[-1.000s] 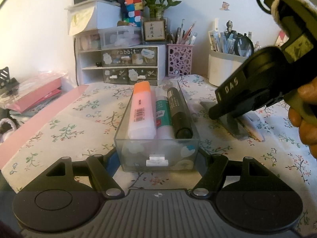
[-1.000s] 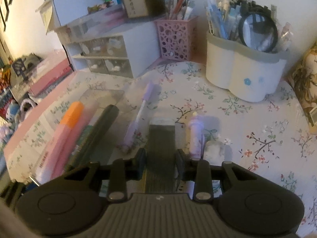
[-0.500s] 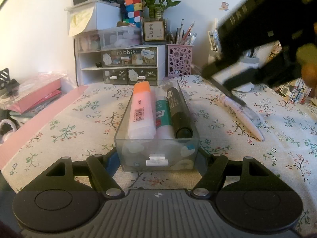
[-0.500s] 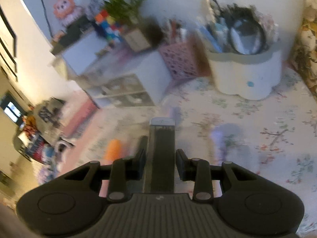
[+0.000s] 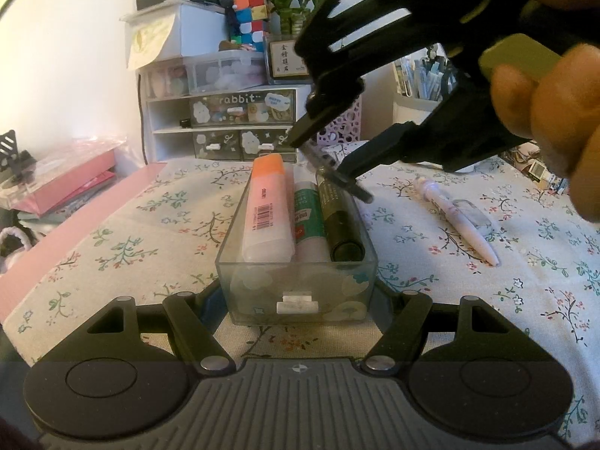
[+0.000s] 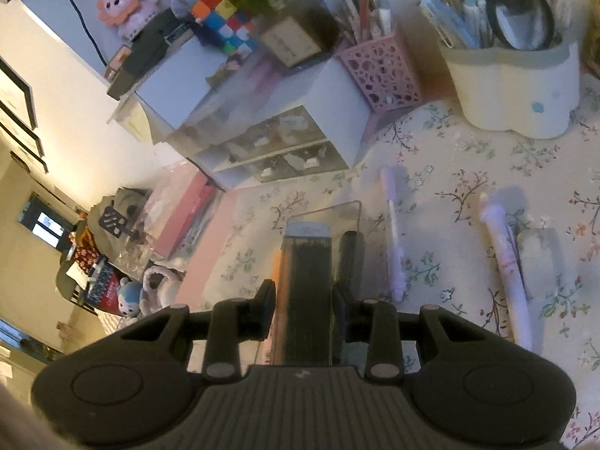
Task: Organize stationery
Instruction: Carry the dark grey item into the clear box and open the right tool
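My left gripper [image 5: 298,294] is shut on the near end of a clear drawer [image 5: 262,300] resting on the floral cloth, one finger on each side. An orange highlighter [image 5: 267,206], a green-labelled tube [image 5: 308,213] and a black marker [image 5: 339,221] lie in it. My right gripper [image 5: 322,157], held by a hand [image 5: 543,86], hangs over the drawer's far right end. It is shut on a flat dark refill case [image 6: 305,262], which tilts down toward the black marker. A pink-white pen [image 5: 453,221] and a purple pen [image 6: 393,247] lie on the cloth to the right.
A white mini drawer unit [image 5: 225,127] stands at the back, with a pink mesh pen cup [image 6: 378,71] and a white pen holder [image 6: 510,90] beside it. Pink folders [image 5: 71,183] lie at the far left. A small clear item [image 6: 536,247] rests next to the pink-white pen.
My right gripper rose from the cloth at the right with the dark case, rolled, and swung left over the drawer's far end. The left gripper and drawer stayed put.
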